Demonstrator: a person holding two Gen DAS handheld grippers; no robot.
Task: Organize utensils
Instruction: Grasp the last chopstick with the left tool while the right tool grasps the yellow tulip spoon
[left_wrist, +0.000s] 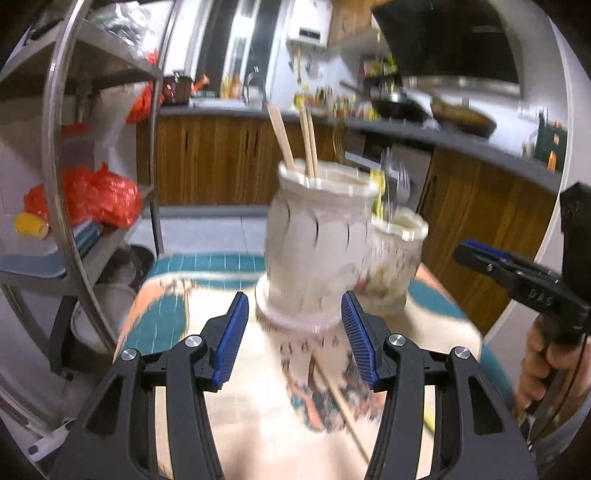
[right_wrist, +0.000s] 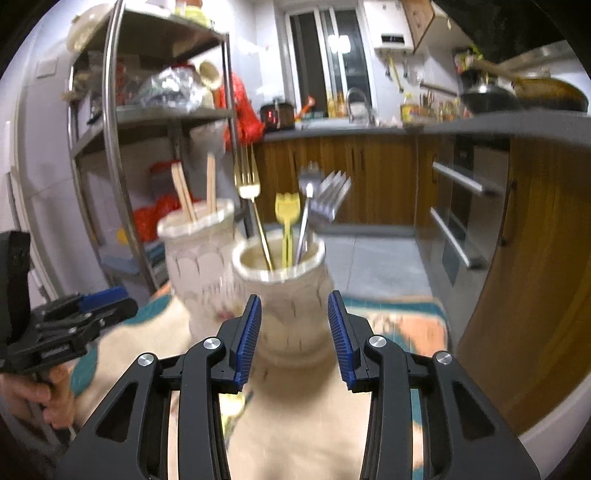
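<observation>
Two cream ceramic jars stand side by side on a patterned tablecloth (left_wrist: 258, 387). The chopstick jar (left_wrist: 317, 243) holds wooden chopsticks (left_wrist: 308, 142); it also shows in the right wrist view (right_wrist: 195, 247). The fork jar (right_wrist: 284, 291) holds a gold fork (right_wrist: 248, 184), a yellow fork (right_wrist: 286, 214) and silver forks (right_wrist: 325, 195); it also shows in the left wrist view (left_wrist: 395, 258). My left gripper (left_wrist: 293, 332) is open, its jaws either side of the chopstick jar's base. My right gripper (right_wrist: 294, 330) is open, straddling the fork jar. A loose chopstick (left_wrist: 343, 410) and a yellowish utensil (right_wrist: 231, 406) lie on the cloth.
A metal shelf rack (left_wrist: 62, 155) with red bags stands at the left. Wooden kitchen cabinets (right_wrist: 369, 173) and a counter with pans run behind. An oven front (right_wrist: 461, 206) is at the right. The table edge drops to a tiled floor (right_wrist: 376, 258).
</observation>
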